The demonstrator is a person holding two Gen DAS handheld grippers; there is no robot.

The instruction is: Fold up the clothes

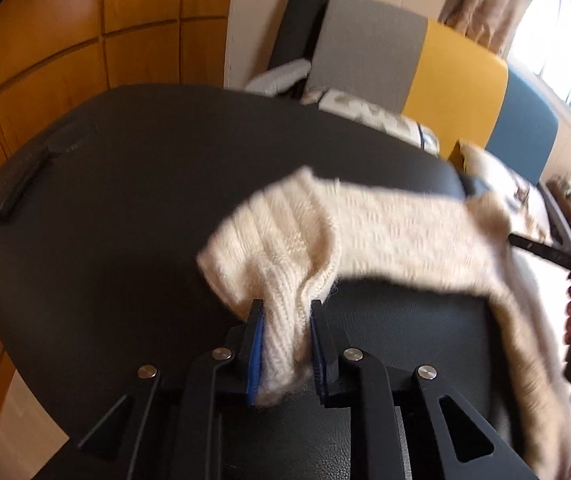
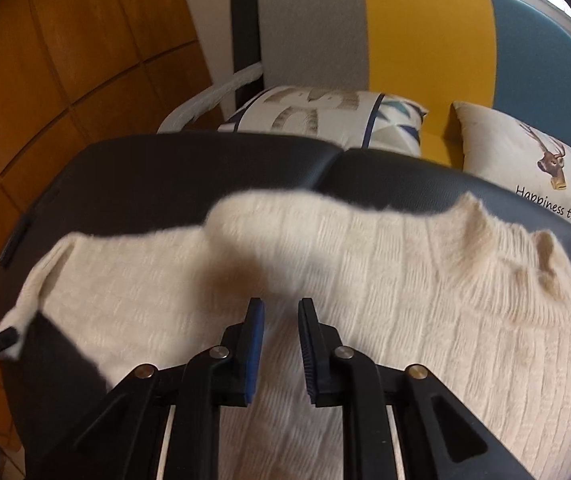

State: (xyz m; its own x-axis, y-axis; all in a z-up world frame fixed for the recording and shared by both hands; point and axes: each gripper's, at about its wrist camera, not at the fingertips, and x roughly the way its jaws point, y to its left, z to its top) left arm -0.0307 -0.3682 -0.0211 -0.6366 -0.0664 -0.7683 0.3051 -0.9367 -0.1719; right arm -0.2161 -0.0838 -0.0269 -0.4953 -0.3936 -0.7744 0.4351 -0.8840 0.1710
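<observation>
Cream knit sweater (image 2: 365, 300) spread over black padded counter (image 1: 125, 180), part lifted and blurred.

Left gripper (image 1: 285, 340): fingers clamped on bunched ribbed edge of sweater, likely cuff or sleeve end; fabric stretches away from grip, judged so sleeve can be carried across body for fold.

Right gripper (image 2: 281, 344): fingers narrowly apart over sweater body, knit showing in gap; whether they pinch it cannot be told. Probably anchoring cloth while other end travels.

Sofa (image 2: 425, 40) with cushions behind counter.
</observation>
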